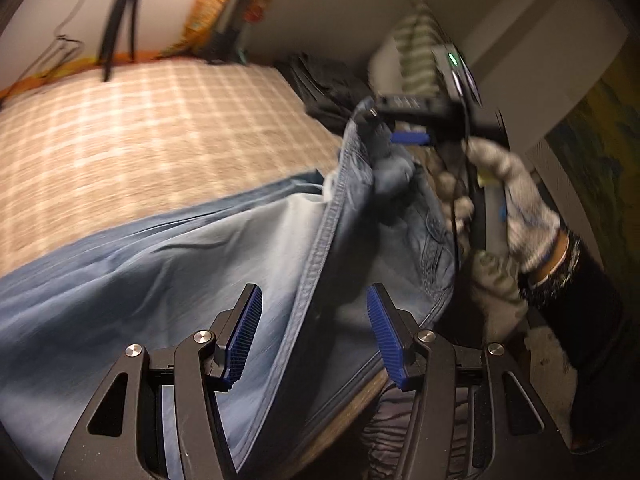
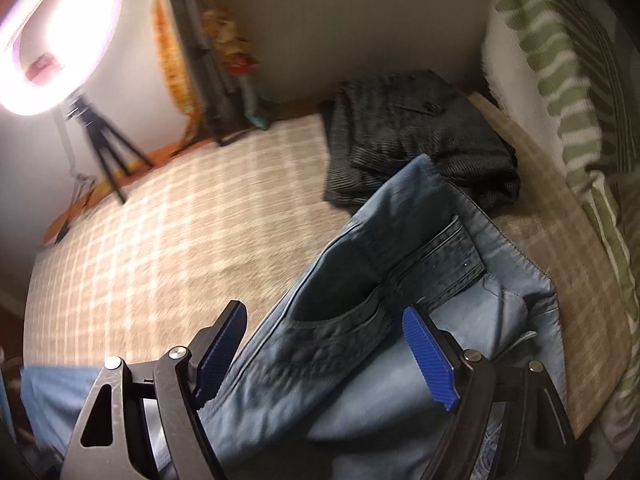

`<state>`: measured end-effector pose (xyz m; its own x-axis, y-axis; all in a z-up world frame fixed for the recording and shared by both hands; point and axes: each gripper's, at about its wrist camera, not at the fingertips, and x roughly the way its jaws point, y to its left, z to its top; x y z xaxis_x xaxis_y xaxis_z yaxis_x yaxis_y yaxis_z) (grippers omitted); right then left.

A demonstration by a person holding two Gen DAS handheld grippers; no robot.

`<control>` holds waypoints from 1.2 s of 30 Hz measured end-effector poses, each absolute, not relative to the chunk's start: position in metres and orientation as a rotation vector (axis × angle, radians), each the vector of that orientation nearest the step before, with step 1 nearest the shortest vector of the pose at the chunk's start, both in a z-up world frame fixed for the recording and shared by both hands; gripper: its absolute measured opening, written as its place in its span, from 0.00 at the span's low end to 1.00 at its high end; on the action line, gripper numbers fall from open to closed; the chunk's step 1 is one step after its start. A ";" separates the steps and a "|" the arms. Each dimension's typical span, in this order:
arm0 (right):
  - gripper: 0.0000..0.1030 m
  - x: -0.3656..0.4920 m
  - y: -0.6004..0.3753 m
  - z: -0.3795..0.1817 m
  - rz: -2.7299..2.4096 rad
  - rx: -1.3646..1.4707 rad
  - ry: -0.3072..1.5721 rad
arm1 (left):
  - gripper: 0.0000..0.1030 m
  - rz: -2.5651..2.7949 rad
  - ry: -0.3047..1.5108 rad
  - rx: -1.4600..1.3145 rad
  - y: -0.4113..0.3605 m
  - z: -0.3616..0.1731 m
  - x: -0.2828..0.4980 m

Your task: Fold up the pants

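Blue-padded left tongs (image 1: 314, 334) gape over the pants (image 1: 168, 264), gripping nothing; right tongs (image 2: 324, 354) likewise open at lower centre. Soft, limp denim sprawls across the bed (image 2: 160, 208); its sturdier waistband (image 2: 432, 256) probably offers the best hold.

A bed (image 2: 168, 248) covered in a beige checked spread fills the room's middle. A glowing ring light (image 2: 60, 36) stands on a black tripod (image 2: 102, 148) by the pale wall (image 2: 340, 12). A second tripod (image 2: 202, 64) leans against an orange patterned hanging (image 2: 170, 64). Green-striped pillows (image 2: 560, 92) line the right side, beside folded dark clothing (image 2: 416, 136).
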<state>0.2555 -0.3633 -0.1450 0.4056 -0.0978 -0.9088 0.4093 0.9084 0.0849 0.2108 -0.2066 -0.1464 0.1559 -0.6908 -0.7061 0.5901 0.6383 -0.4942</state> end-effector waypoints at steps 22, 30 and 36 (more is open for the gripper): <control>0.45 0.297 -0.392 -0.194 -0.486 0.278 1.221 | 0.50 -0.939 1.141 0.015 -0.251 -0.188 0.207; 0.17 0.261 -0.416 -0.169 -0.401 0.424 1.144 | 0.32 -0.916 1.118 0.027 -0.250 -0.193 0.207; 0.10 0.235 -0.431 -0.151 -0.360 0.492 1.085 | 0.10 -0.904 1.085 0.029 -0.245 -0.192 0.202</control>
<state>0.2347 -0.4305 -0.1507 0.4264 -0.0400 -0.9037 0.5087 0.8367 0.2030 0.2024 -0.2450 -0.1917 0.1584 -0.6186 -0.7696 0.6455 0.6547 -0.3933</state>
